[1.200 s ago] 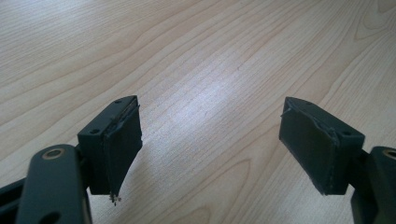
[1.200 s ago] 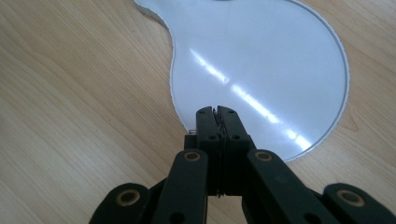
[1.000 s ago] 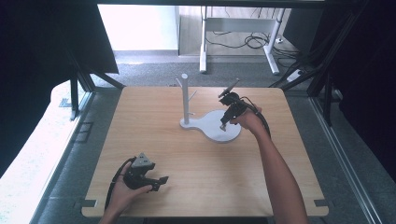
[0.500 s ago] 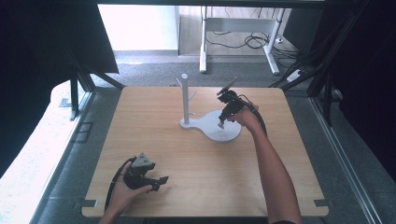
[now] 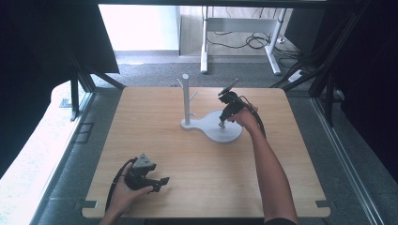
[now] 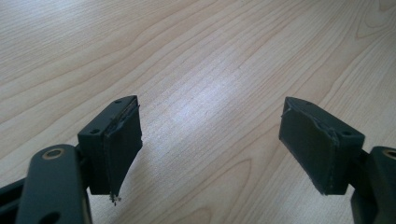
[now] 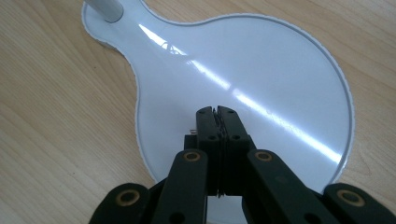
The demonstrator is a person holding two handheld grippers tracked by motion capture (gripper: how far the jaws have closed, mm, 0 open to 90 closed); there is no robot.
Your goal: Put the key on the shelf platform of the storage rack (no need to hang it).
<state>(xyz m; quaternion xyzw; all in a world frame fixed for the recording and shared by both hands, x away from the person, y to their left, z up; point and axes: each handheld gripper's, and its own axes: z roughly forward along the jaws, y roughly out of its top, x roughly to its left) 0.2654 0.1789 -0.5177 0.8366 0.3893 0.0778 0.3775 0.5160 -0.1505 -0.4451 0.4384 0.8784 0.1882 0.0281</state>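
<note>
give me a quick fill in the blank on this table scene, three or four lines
1. The right claw has its jaws ____.
2. The left claw has its jaws ____.
3. The right claw is above the white stand's flat ____.
4. The table top is made of ____.

Missing words: shut; open; base; wood

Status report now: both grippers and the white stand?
Right gripper shut, empty, over stand base. Left gripper open, empty, low over table. Nothing in the way.
</note>
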